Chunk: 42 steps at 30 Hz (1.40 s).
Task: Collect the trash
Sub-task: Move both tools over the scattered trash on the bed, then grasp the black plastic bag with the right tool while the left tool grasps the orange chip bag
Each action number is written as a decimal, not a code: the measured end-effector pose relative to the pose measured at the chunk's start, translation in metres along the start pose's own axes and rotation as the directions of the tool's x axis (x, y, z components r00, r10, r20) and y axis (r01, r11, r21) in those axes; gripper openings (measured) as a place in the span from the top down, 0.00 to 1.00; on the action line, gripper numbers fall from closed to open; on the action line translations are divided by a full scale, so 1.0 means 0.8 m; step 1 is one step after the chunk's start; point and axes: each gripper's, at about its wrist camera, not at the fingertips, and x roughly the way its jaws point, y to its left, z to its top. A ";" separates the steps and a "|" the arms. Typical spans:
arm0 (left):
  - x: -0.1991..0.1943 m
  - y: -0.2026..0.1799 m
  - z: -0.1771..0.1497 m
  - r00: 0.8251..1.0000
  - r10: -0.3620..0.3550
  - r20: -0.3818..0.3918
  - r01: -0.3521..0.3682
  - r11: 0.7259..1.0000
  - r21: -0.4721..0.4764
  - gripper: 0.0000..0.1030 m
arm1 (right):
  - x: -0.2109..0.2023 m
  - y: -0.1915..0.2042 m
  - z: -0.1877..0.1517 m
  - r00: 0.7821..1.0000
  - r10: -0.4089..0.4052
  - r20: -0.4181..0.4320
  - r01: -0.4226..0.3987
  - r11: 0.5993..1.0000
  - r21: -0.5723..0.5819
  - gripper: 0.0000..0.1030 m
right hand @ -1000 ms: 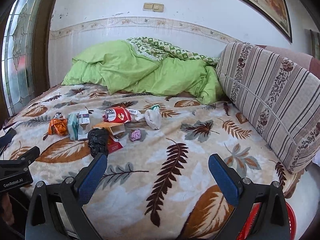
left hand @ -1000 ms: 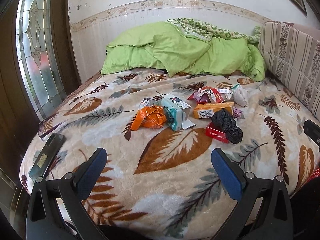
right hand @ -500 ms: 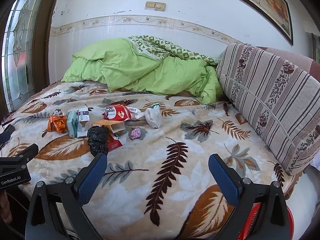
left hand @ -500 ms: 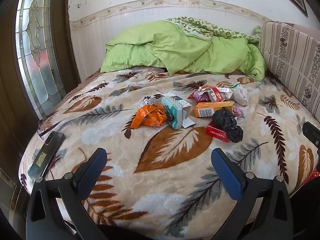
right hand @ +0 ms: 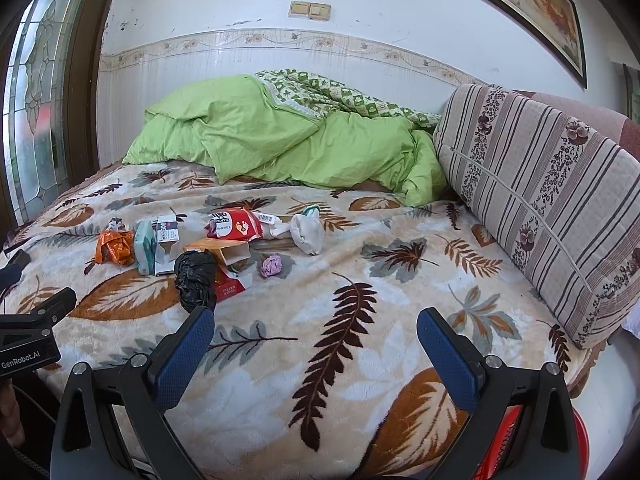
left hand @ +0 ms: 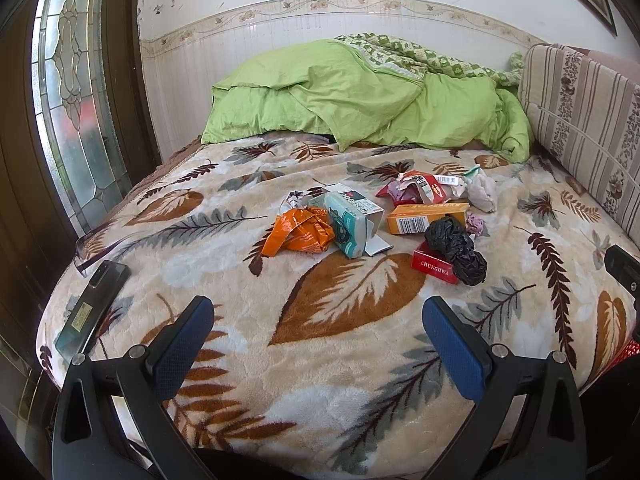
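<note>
Trash lies in a cluster mid-bed: an orange wrapper [left hand: 298,232], a teal and white carton [left hand: 348,222], an orange box [left hand: 426,218], a black crumpled bag [left hand: 456,250] on a red cigarette pack [left hand: 434,266], a red packet [left hand: 420,190], a white wad [left hand: 482,196] and a small pink ball [right hand: 271,265]. My left gripper [left hand: 318,340] hovers open over the near edge of the bed, short of the cluster. My right gripper [right hand: 316,348] is open too, with the black bag [right hand: 195,274] just beyond its left finger. Both hold nothing.
A leaf-print blanket [left hand: 340,360] covers the bed. A green duvet [left hand: 360,100] is heaped at the far wall, a striped cushion [right hand: 540,184] runs along the right. A dark phone [left hand: 94,304] lies near the left edge. A red basket [right hand: 520,440] shows below the right gripper.
Both views have crept slightly; the right gripper has edged a little closer to the bed and trash. Nothing on the bed has moved and both grippers stay open.
</note>
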 end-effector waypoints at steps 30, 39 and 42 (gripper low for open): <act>0.038 0.052 0.013 0.974 -0.129 -0.184 0.090 0.974 -0.209 0.20 | 0.101 0.087 0.034 0.929 0.309 -0.204 -0.315 0.949 0.005 0.18; 0.083 0.081 0.054 0.972 -0.126 -0.200 0.071 0.963 -0.262 0.23 | 0.177 0.105 0.029 0.888 0.343 -0.308 -0.339 0.938 0.068 0.65; 0.116 0.083 0.070 0.965 -0.133 -0.228 0.062 0.955 -0.292 0.23 | 0.162 0.089 0.035 0.902 0.349 -0.255 -0.339 0.937 0.084 0.65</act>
